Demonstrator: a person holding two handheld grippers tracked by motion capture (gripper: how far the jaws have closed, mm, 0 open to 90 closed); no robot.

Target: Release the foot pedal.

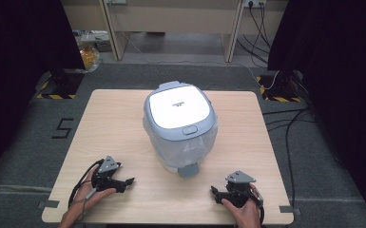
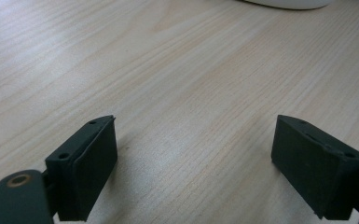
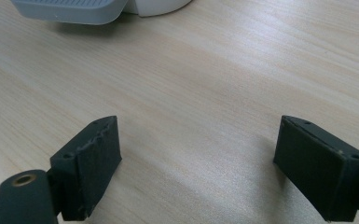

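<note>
A grey-and-white rice cooker with its lid down stands in the middle of the wooden table, its lower body wrapped in clear plastic. My left gripper rests near the front left edge, held by a hand, its jaws pointing right. In the left gripper view the left gripper is open over bare wood, with the cooker's white base at the top edge. My right gripper lies near the front right edge with its jaws pointing left. The right gripper is open with nothing between its jaws, and the cooker's grey foot is ahead.
Black curtains flank the table on both sides. Cables run over the grey floor at the right. A taped "5" marks the floor at the left. A light desk frame stands behind the table.
</note>
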